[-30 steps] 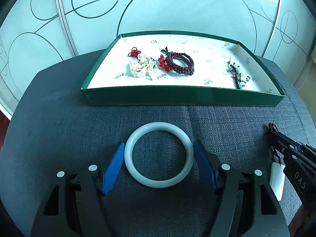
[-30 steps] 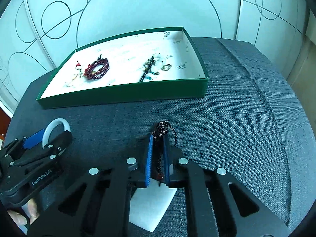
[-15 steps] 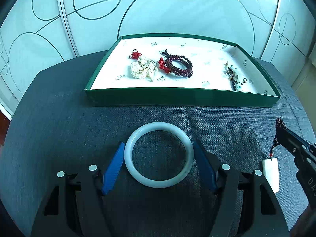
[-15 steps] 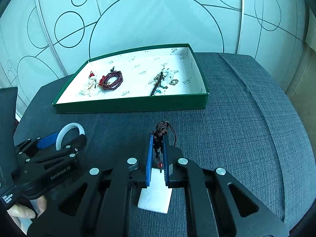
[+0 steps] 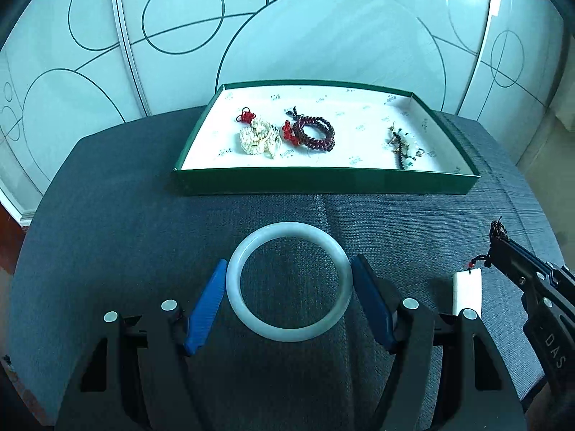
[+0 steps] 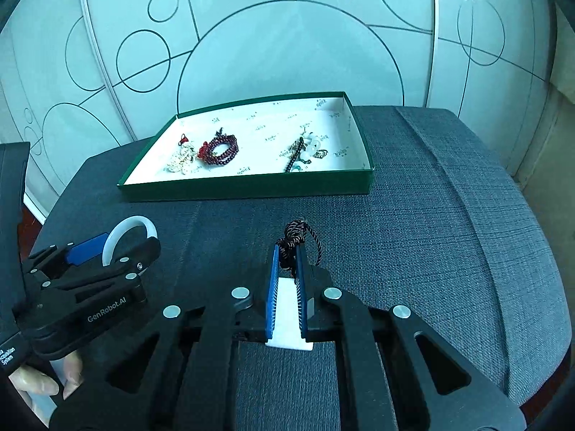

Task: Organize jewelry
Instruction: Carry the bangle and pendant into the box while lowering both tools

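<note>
**Ana:** Left wrist view: what did the left gripper [image 5: 287, 283] have?

**Ben:** A pale jade-white ring bangle [image 5: 288, 281] sat flat between its blue pads, jaws spread wide to its full width and pressing its outer rim on both sides. It appeared lifted clear of the dark grey woven cushion [image 5: 107, 222], though that was hard to confirm.

**Ana:** And the right gripper [image 6: 286, 264]?

**Ben:** Its jaws were nearly closed, pinching the dark braided cord [image 6: 293, 239] of a white rectangular stone pendant [image 6: 287, 318], which hung below the pads.

**Ana:** Where did both pieces need to go?

**Ben:** Probably the shallow green box with a white lining [image 5: 323, 181], straight ahead of both grippers, its long side running crosswise. A cream bead cluster [image 5: 257, 138] and a dark red bead bracelet [image 5: 314, 133] filled its left part; a mixed bead strand [image 5: 404, 147] lay at right. The bare middle stood dead ahead of the bangle, so the left gripper looked better placed for it.
</note>
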Demonstrator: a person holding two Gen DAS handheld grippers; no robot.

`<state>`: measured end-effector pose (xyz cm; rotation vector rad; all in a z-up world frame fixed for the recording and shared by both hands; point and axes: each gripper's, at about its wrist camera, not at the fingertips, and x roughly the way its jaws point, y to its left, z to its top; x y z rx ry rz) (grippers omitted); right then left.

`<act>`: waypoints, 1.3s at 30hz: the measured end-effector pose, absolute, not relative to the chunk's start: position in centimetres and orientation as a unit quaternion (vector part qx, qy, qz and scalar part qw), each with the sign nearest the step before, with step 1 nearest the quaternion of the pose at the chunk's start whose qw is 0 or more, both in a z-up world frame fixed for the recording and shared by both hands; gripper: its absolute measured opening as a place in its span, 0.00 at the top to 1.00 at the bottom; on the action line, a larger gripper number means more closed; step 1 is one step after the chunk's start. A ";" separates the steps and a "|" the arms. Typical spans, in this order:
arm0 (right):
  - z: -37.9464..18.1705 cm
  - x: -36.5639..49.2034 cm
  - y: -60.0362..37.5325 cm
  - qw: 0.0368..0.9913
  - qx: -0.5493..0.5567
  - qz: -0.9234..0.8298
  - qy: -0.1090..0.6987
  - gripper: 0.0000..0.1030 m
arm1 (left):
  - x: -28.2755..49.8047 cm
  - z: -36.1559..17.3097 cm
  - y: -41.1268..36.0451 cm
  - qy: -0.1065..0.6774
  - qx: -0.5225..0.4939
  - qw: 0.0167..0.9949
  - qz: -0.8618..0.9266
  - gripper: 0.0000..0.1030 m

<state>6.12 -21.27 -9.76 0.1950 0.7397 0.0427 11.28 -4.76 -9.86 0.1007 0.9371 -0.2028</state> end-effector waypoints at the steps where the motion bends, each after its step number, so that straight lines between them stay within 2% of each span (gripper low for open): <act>1: -9.6 5.9 -21.2 0.928 0.094 0.021 0.359 0.91 | 11.1 -9.6 -4.7 0.449 0.048 0.887 -0.098 0.32; 22: -5.5 3.3 -21.3 0.941 0.108 0.033 0.318 0.91 | 9.5 -5.7 -4.5 0.418 0.043 0.902 -0.102 0.32; 39: -0.8 7.6 -22.1 0.953 0.115 0.047 0.277 0.91 | 14.8 -3.6 -4.7 0.400 0.047 0.909 -0.105 0.32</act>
